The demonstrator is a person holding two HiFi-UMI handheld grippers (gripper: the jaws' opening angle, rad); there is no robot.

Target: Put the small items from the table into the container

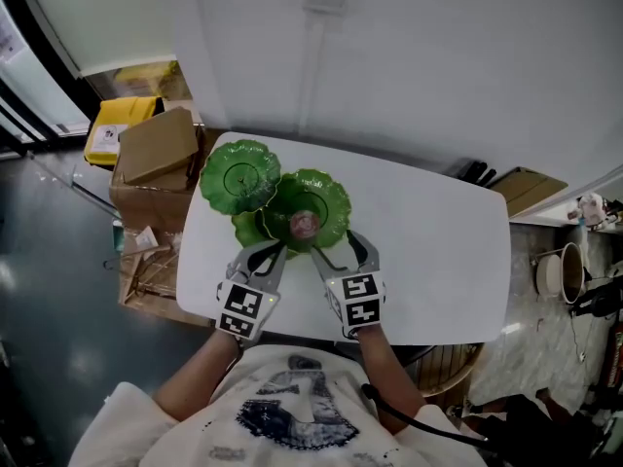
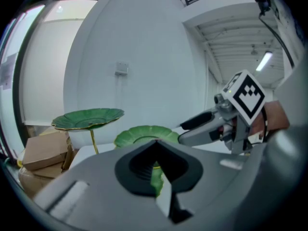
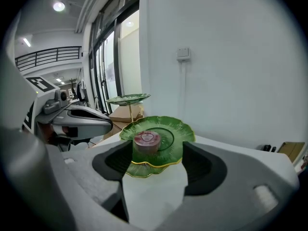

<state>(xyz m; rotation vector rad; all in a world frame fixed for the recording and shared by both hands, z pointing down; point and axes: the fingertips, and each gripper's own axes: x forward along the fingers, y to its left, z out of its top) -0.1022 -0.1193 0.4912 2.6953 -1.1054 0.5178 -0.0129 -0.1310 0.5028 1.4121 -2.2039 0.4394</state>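
Item (image 3: 146, 139) sits in dish (image 3: 182, 130); my right tongs (image 1: 343, 252) gape empty, left tongs (image 2: 155, 146) closed on nothing; next I back off without knocking it.

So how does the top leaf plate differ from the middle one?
The top leaf plate looks empty; the middle leaf plate carries a small pink-topped round item. The top plate stands higher, off to the left; the middle plate sits lower, to its right. Both are green with scalloped rims.

readable text: none | pink tub (image 3: 146, 139) label — too blurred
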